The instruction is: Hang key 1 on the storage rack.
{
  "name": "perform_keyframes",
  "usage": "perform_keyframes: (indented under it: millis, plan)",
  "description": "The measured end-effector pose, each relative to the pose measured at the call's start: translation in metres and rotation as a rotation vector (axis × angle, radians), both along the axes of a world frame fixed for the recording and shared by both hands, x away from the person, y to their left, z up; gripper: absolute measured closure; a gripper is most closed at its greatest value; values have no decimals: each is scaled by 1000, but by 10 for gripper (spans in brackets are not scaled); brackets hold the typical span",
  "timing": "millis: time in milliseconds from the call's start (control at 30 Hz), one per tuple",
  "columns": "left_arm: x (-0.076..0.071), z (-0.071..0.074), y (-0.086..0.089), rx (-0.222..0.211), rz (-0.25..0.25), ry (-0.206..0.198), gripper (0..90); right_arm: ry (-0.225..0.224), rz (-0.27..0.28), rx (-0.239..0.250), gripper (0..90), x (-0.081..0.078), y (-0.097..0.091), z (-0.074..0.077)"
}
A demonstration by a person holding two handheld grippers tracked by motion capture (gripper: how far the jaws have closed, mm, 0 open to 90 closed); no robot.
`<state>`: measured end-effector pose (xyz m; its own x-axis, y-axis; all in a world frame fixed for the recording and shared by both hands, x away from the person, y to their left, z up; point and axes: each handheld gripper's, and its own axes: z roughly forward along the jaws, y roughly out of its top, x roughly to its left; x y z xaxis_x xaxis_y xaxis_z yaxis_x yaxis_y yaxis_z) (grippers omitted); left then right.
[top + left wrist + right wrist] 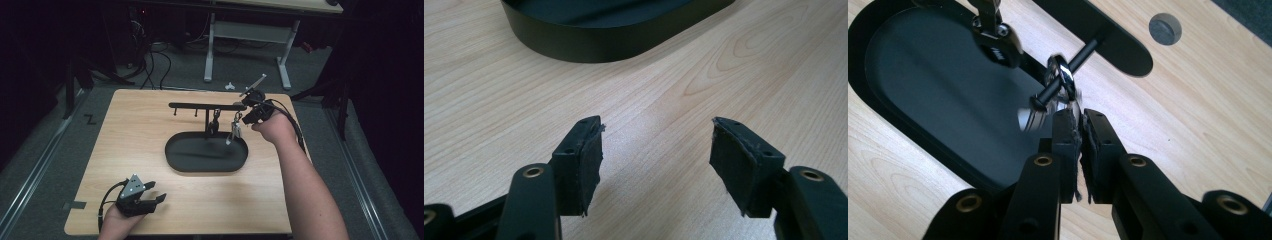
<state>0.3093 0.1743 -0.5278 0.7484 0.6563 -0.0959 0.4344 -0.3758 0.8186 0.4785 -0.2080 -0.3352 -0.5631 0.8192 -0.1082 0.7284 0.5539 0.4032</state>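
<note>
A black oval tray sits mid-table with a black rack of pegs standing over it. A silver keychain hangs at the rack's right end, and a dark keychain hangs beside it. My right gripper is at that right end. In the right gripper view the right gripper is shut on the silver keychain, whose ring loops around a peg. The dark keychain hangs further along, over the tray. My left gripper rests open near the front left; nothing lies between the left gripper pads.
The tray's wall lies ahead of the left gripper across bare wood. A round grey plug sits in the tabletop beyond the rack. A white desk frame and cables stand on the floor behind the table.
</note>
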Motion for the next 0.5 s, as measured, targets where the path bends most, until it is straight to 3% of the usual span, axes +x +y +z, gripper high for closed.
perform_keyframes:
  millis: [500]
  plan:
    - [-1,0,-1,6,-4,2,379,34,-12,-9,735,-13,-5,-21]
